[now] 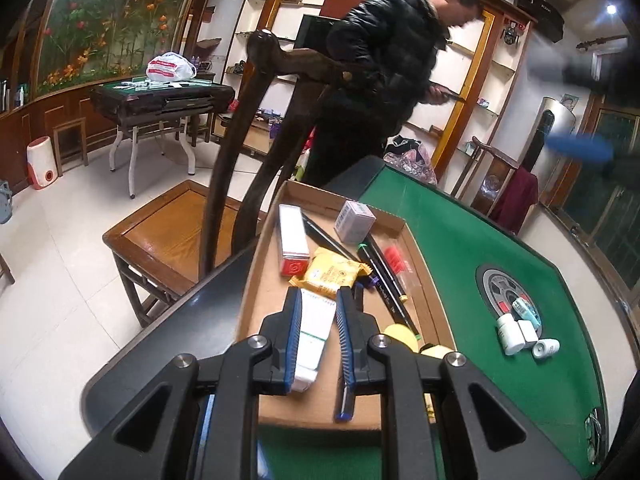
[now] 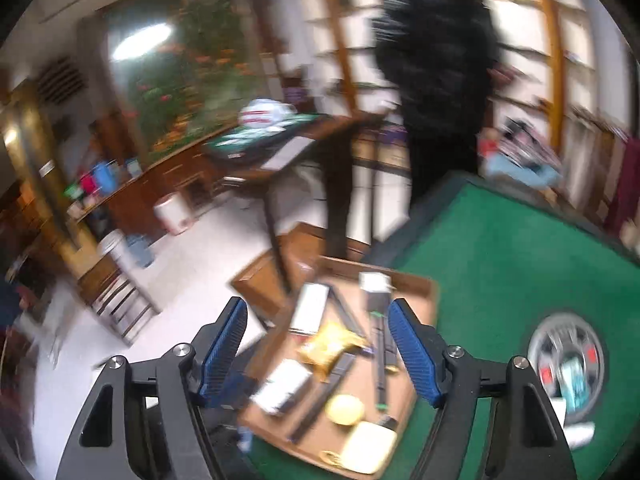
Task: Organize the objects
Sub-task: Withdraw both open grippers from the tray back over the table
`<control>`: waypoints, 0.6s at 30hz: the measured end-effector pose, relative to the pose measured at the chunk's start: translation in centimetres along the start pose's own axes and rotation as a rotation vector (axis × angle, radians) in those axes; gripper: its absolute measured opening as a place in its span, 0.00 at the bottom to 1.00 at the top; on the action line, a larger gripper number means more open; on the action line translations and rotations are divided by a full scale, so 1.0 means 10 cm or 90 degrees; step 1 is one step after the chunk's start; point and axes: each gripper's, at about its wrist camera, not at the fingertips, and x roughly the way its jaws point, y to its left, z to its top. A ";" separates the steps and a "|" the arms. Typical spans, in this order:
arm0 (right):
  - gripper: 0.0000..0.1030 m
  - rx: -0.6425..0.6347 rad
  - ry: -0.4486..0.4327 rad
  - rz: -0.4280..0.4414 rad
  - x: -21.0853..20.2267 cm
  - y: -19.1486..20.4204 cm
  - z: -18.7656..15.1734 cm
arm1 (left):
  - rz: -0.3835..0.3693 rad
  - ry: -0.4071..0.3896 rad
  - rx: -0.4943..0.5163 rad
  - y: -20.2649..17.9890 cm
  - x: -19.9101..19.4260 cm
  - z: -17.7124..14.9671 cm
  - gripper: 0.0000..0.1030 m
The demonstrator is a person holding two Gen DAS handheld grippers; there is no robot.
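Left tongs [image 1: 318, 312] clamp white tube [image 1: 314, 334]; cardboard tray [image 2: 416, 284] contents blurred, perhaps pens.

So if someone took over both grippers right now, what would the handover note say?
Left gripper: shut on a white tube, held over the cardboard tray.
Right gripper: open, nothing between its fingers, above the tray.
Done: boxes, pens and a yellow snack packet lie in the tray.
Left: place the tube; small white bottles still sit on the green table.
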 end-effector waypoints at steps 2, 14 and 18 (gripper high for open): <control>0.75 -0.023 -0.023 -0.048 -0.04 0.11 0.10 | 0.019 -0.002 0.005 0.08 -0.09 -0.02 0.17; 0.74 0.044 -0.009 -0.148 -0.43 -0.58 -0.64 | -0.018 -0.005 0.076 -0.14 -0.31 -0.04 0.17; 0.74 0.120 0.057 -0.208 -0.72 -1.17 -1.30 | -0.155 0.066 0.206 -0.84 -0.19 -0.06 0.17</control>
